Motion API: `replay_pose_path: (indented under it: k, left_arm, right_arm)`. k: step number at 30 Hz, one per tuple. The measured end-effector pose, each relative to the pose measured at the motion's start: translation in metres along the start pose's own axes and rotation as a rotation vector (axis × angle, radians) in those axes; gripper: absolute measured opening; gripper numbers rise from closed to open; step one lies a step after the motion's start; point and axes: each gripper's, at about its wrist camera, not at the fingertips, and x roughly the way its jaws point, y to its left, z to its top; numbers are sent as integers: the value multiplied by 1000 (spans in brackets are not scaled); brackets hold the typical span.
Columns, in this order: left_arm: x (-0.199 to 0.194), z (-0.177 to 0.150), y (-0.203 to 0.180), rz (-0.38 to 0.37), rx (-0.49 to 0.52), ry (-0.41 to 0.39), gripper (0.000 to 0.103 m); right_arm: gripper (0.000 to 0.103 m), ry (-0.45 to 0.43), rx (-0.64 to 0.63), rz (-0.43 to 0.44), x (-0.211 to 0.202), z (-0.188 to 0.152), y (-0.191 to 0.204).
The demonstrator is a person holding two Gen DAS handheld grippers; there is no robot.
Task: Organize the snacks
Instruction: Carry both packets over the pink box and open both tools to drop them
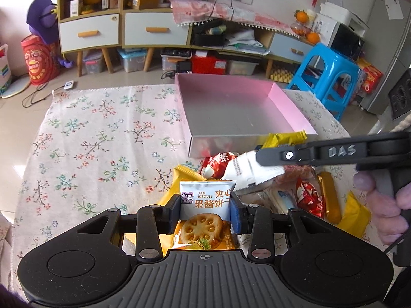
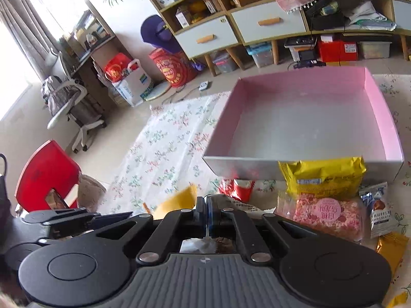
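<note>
My left gripper is shut on a silver and orange jam biscuit packet, held upright between its pads. Seen from the side at the right of the left wrist view, my right gripper is shut on a white snack packet and lifts its edge. In the right wrist view its pads meet with a thin white edge between them. Below lies a pile of snacks: a yellow packet, a pink bar, a chocolate packet and a red packet. Behind the pile stands a pink box with nothing in it.
A floral tablecloth covers the table. A person's hand grips the right gripper's handle. A blue stool stands past the table's far right, a red chair at its left. Cabinets and storage bins line the far wall.
</note>
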Motion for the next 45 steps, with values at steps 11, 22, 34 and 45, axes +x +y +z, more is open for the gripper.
replay_pose_path:
  k: [11, 22, 34, 45]
  left_arm:
    - [1, 37, -14, 11, -11, -73, 36]
    - [66, 98, -44, 56, 89, -80, 36]
    - [161, 132, -37, 108, 90, -43, 36]
    - [184, 142, -26, 121, 99, -85, 49]
  right_arm:
    - [0, -146, 67, 29, -35, 34, -18]
    - [0, -257, 112, -49, -40, 63, -64]
    - [0, -221, 174, -123, 6, 91, -123]
    - [0, -237, 167, -146, 14, 108, -140]
